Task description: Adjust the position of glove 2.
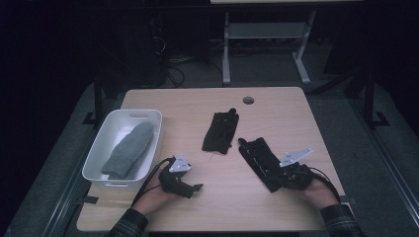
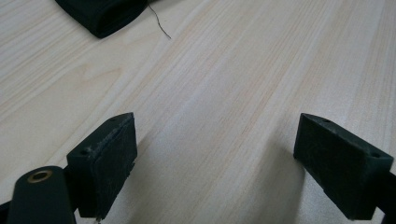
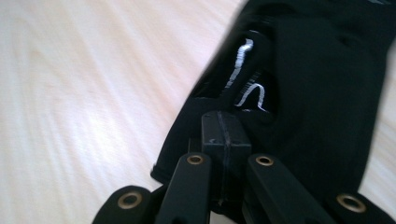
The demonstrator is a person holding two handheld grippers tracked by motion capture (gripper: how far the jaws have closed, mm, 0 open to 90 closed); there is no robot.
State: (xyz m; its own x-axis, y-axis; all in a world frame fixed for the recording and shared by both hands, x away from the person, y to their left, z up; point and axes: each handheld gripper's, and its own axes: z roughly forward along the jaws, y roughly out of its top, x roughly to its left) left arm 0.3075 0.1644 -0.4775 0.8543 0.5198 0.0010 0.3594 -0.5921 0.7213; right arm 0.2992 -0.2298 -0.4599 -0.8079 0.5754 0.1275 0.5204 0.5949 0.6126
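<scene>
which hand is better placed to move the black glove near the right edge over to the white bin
Right. The right gripper is shut on the cuff end of that black glove, its fingers pressed together on the fabric. The left gripper stands open over bare table, beside the white bin.

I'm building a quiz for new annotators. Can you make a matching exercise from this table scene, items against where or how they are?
1. grey mitten
2. left gripper
3. right gripper
4. second black glove

A. lying alone mid-table
B. shut on the near black glove
C. in the white bin
D. open over bare wood

Pairs: 1-C, 2-D, 3-B, 4-A
</scene>
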